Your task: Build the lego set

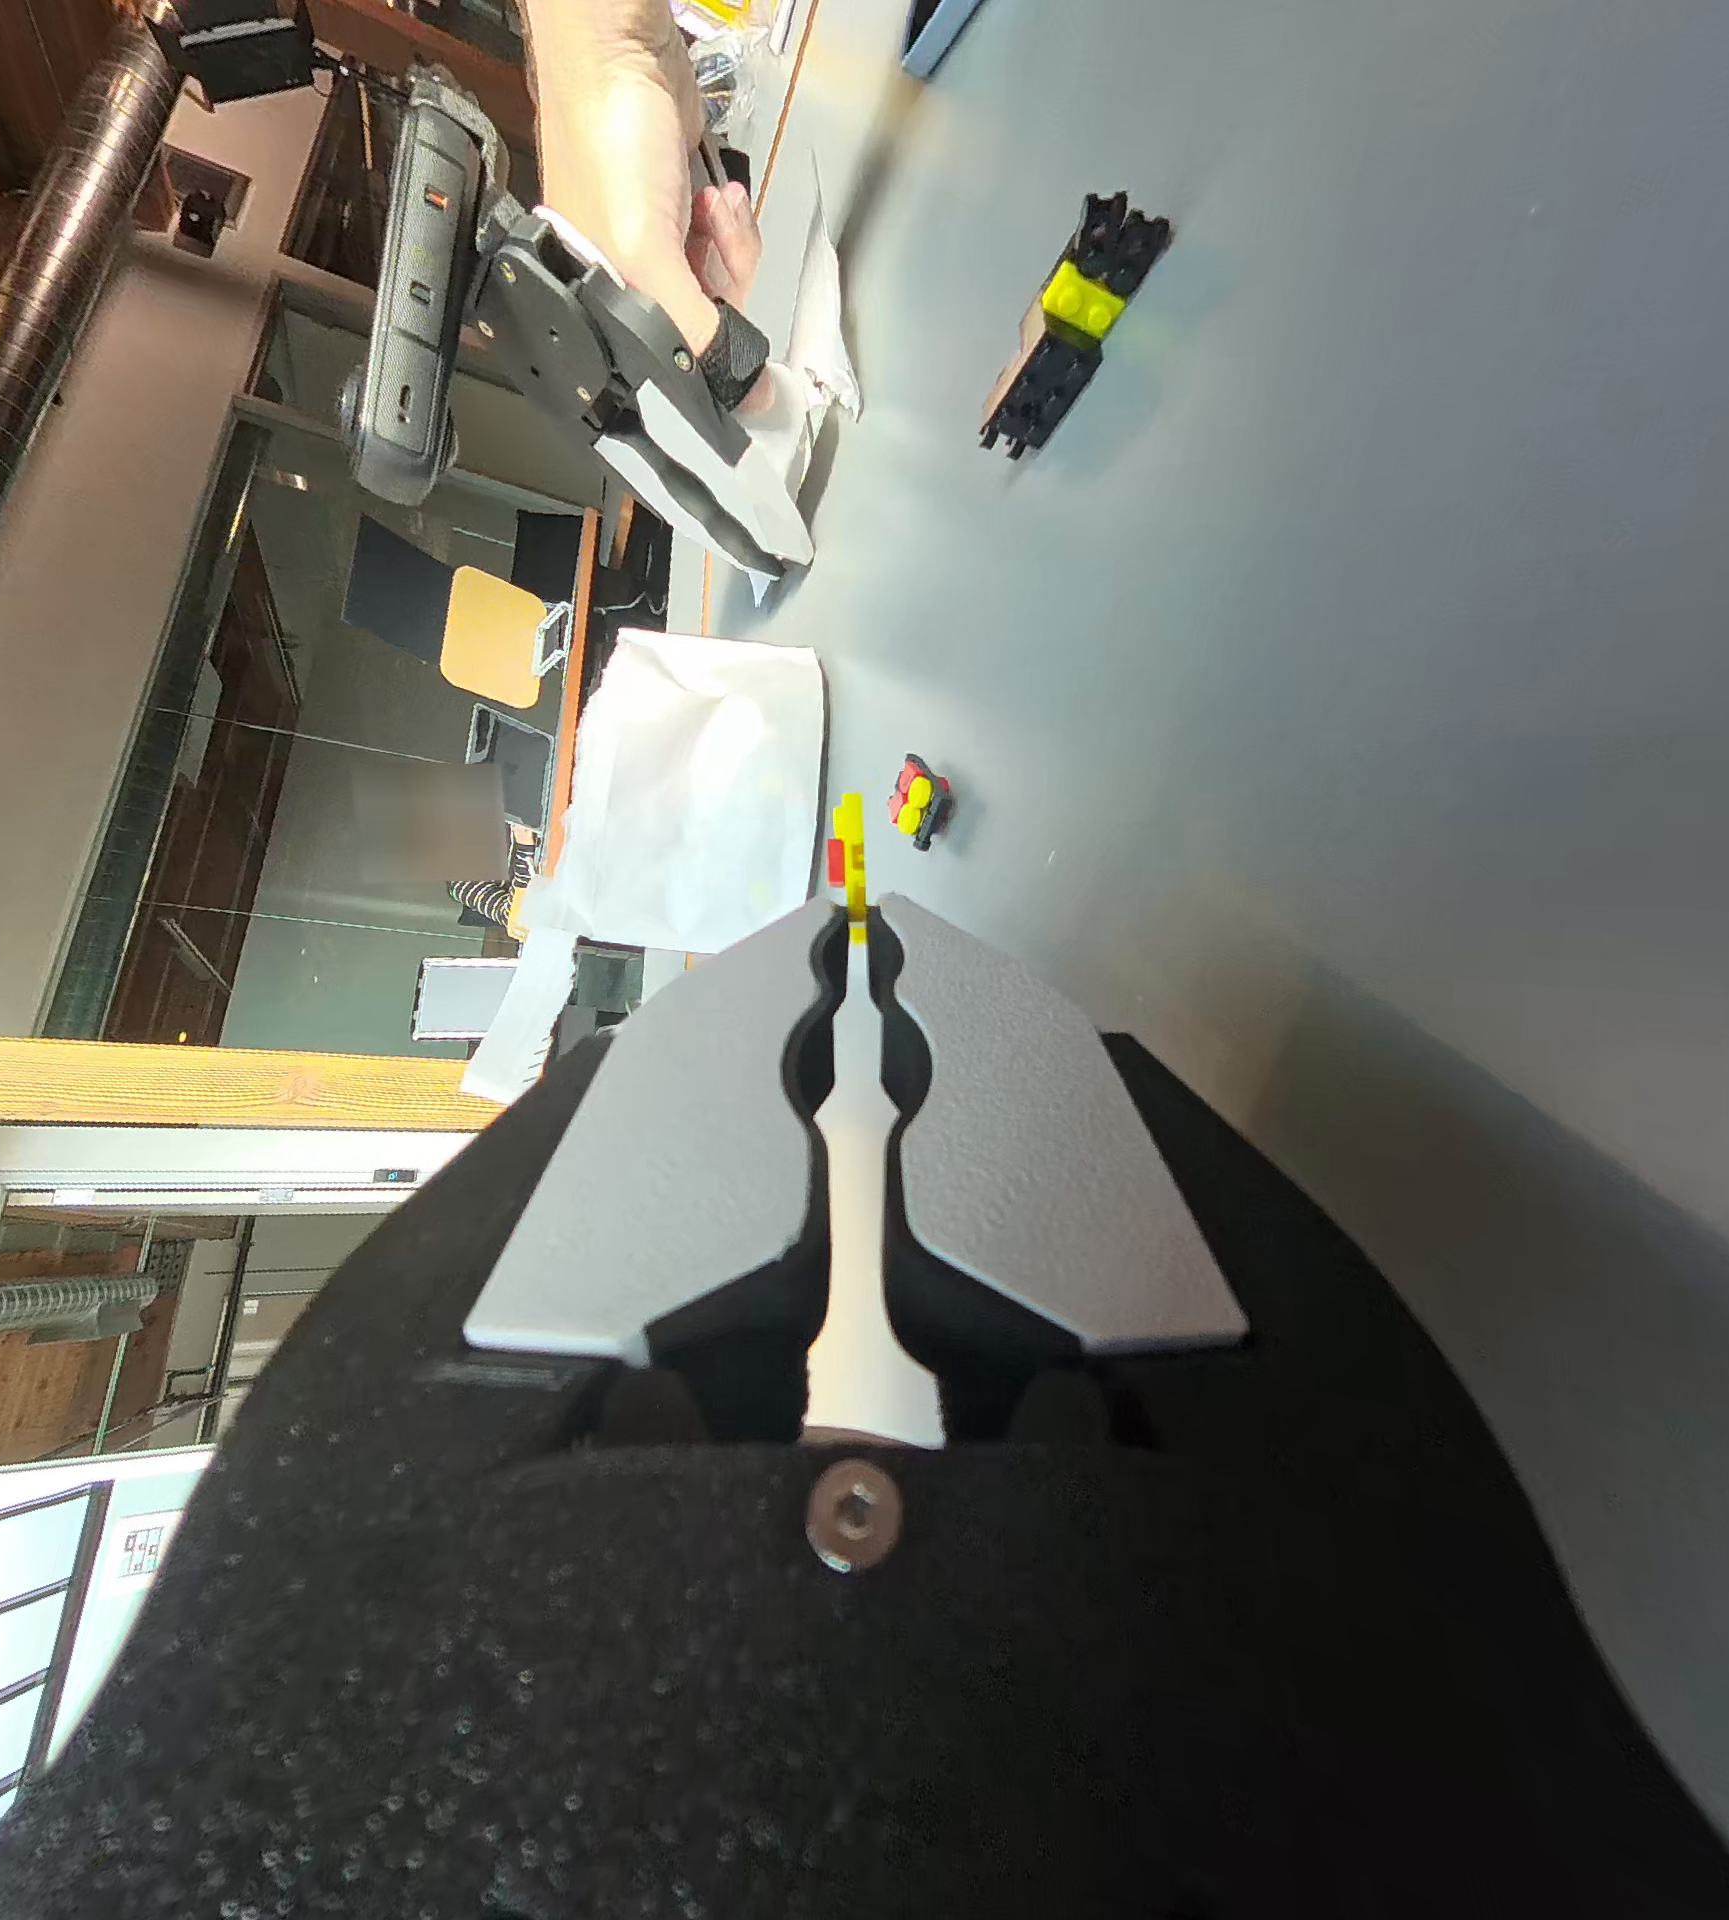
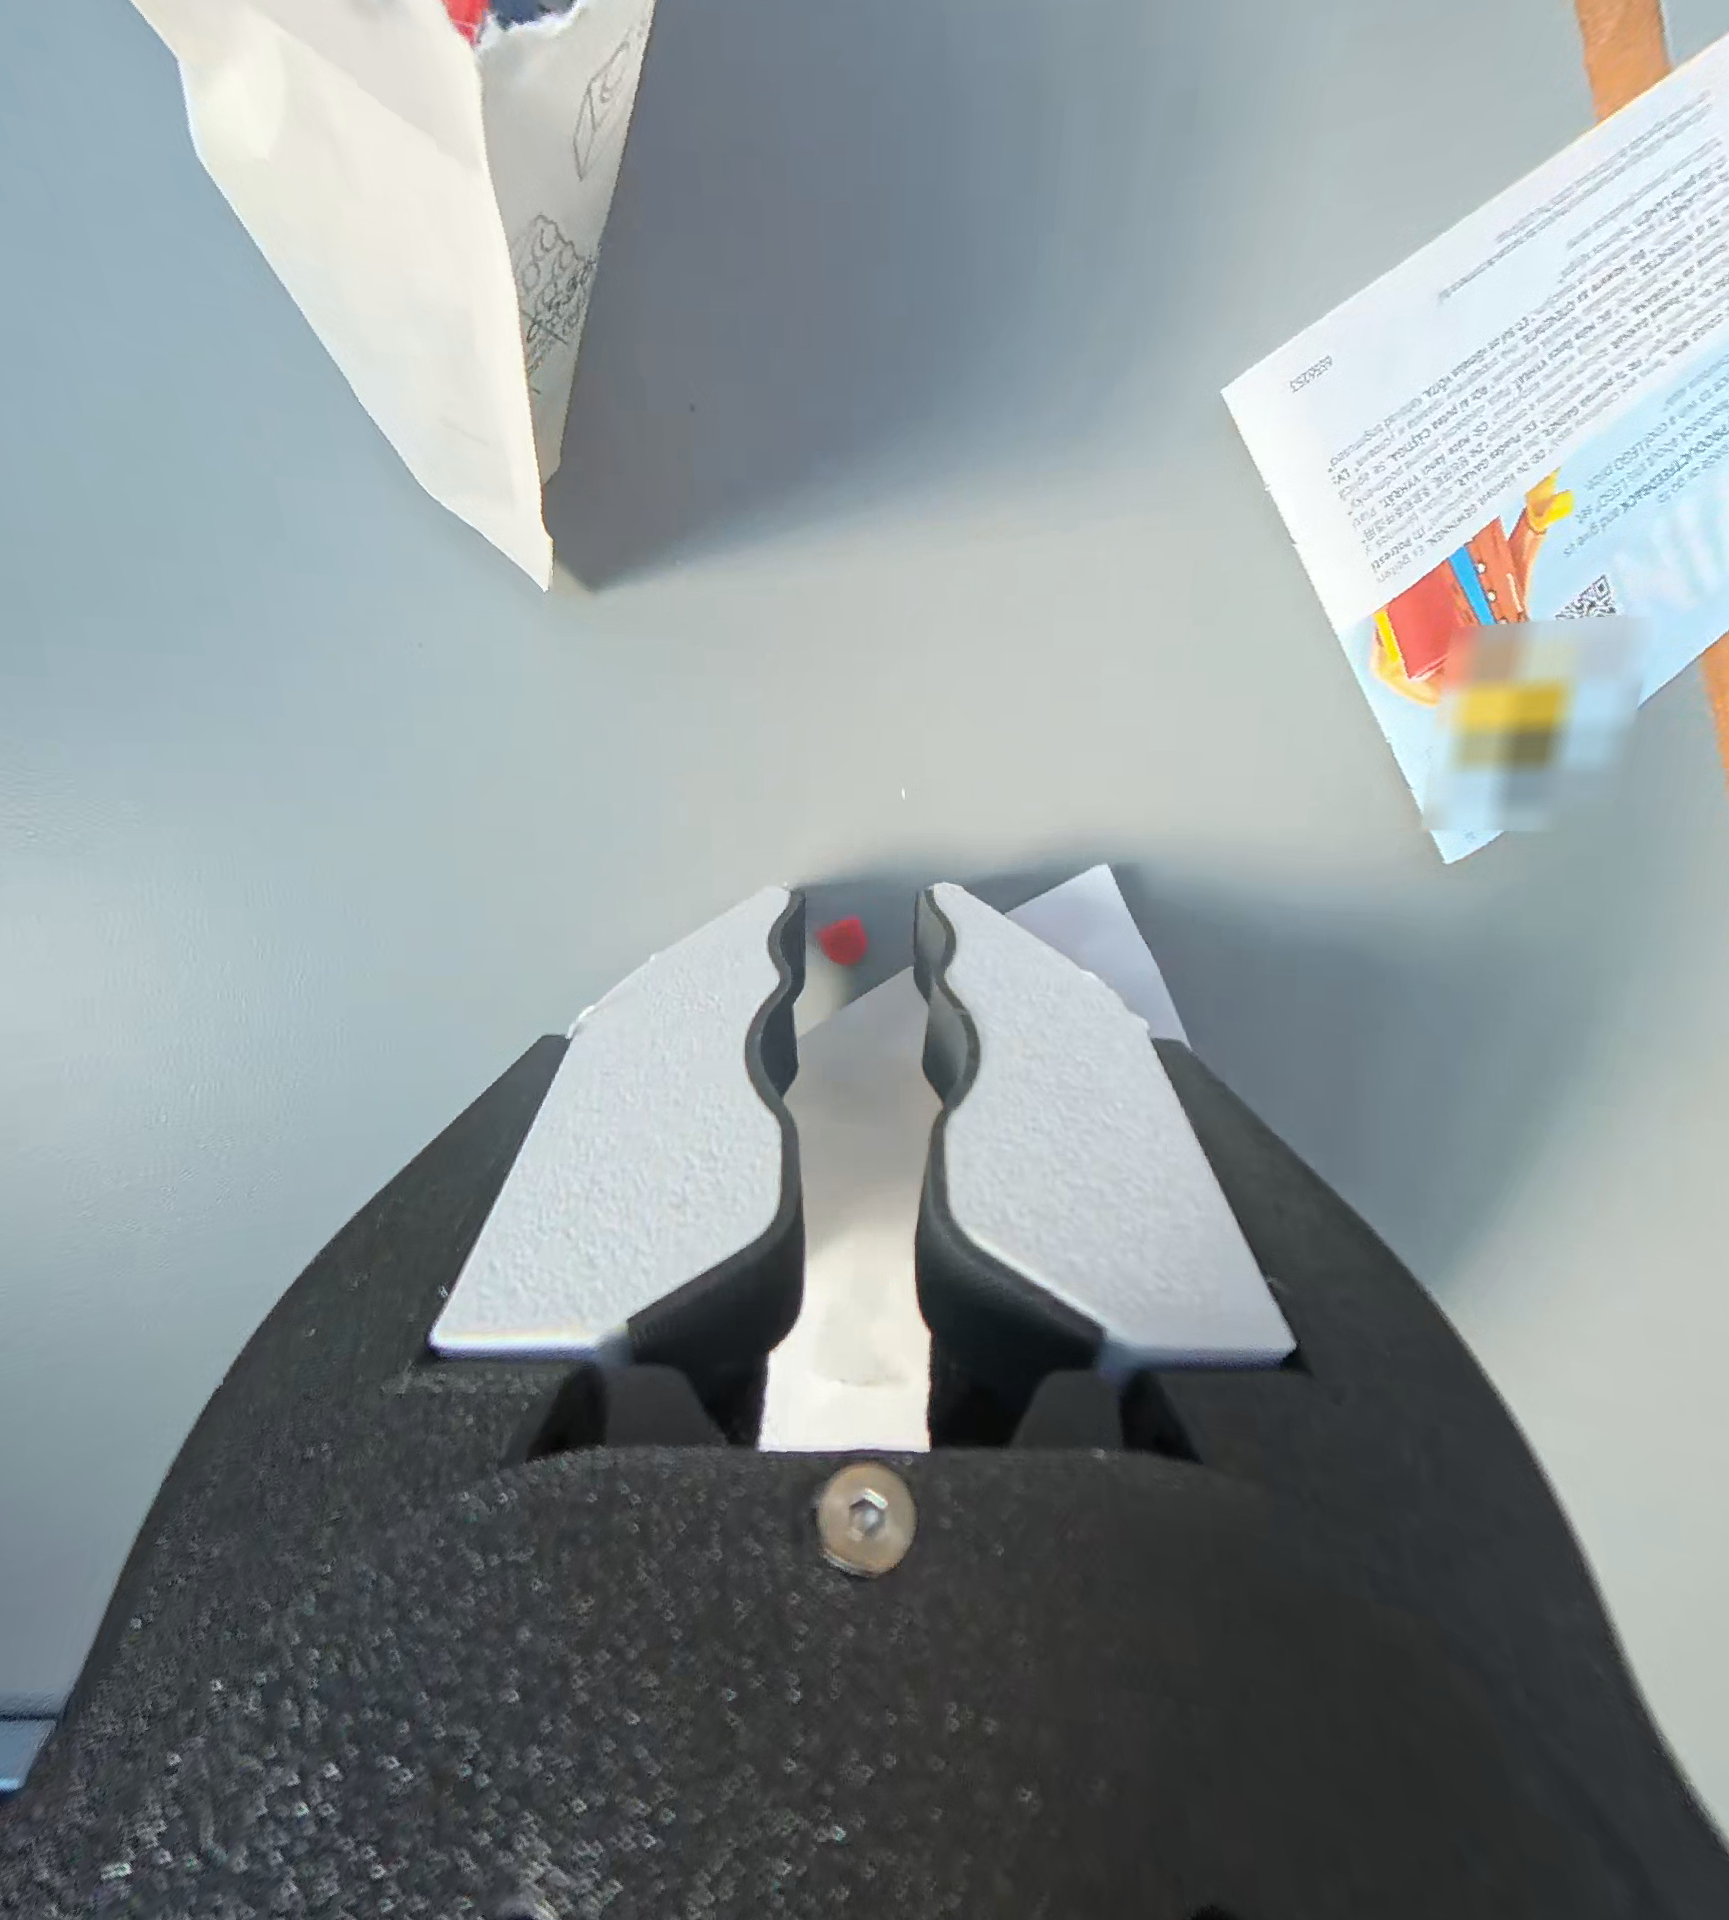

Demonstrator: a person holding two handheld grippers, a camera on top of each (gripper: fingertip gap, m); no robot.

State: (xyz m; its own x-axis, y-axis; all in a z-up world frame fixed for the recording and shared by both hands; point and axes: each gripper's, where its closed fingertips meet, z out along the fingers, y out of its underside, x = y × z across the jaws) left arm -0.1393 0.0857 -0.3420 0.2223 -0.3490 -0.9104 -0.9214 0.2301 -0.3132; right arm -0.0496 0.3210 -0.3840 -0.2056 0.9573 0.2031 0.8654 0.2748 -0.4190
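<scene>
Clamped between the tips of the left gripper [image 1: 858,914] is a small yellow and red piece [image 1: 849,857], held just above the grey table [image 1: 1359,727]. Just beyond that piece lies a red and yellow block [image 1: 919,800]; well past it sits the black and yellow build [image 1: 1078,322]. The right gripper [image 2: 855,925] has its jaws apart over a tiny red stud [image 2: 841,940], near a white paper bag [image 2: 403,260]. Likely step: collecting parts. Next, the jaws should close squarely on the stud.

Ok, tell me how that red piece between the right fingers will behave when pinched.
The red piece looks tiny and hard, so probably very light and rigid. Lying on the smooth table, it may skid or pop out. The right gripper stands open around it, so centre it first.
</scene>
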